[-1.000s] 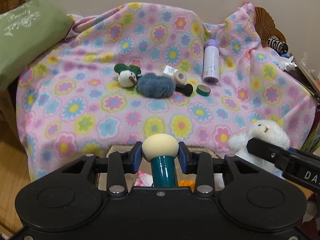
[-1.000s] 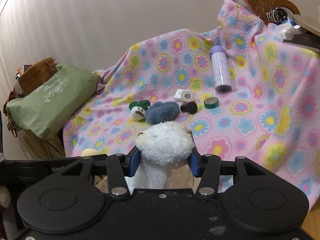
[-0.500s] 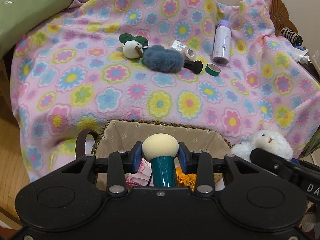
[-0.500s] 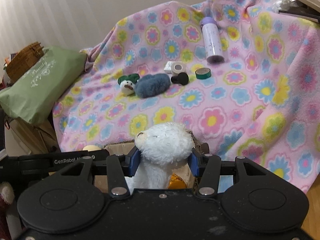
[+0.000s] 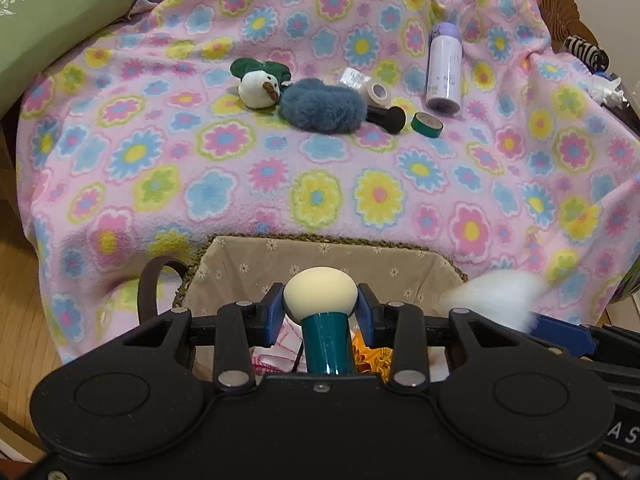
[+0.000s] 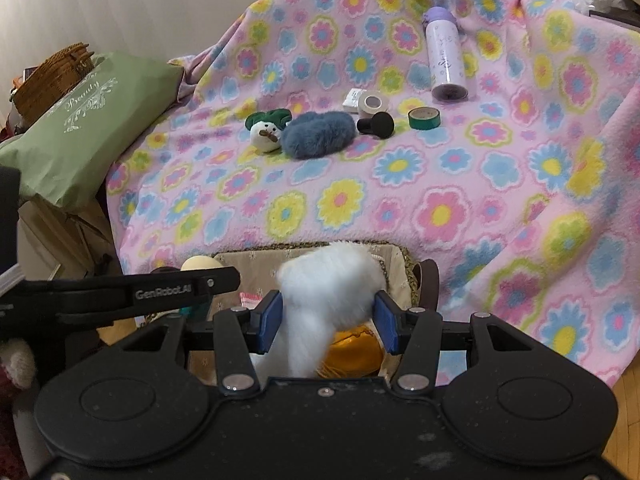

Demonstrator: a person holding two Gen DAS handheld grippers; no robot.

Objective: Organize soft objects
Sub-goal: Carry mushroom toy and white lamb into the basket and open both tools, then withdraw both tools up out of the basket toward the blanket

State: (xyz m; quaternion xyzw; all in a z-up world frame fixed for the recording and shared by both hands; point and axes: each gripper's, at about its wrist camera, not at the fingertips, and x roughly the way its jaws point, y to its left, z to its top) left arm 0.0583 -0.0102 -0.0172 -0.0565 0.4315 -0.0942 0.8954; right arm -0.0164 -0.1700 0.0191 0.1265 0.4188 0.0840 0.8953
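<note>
Your left tool (image 5: 320,314) squeezes a cream sponge (image 5: 319,294) on a teal stick. Your right tool (image 6: 328,322) has the fluffy white toy (image 6: 330,292), blurry, over the basket (image 6: 390,270).

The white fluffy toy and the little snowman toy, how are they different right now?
The white fluffy toy is blurred between the right claw's pads, over the basket; the snowman toy lies untouched on the flowered blanket. The fluffy toy is shaggy; the snowman is smooth with green leaves. Both are white.
</note>
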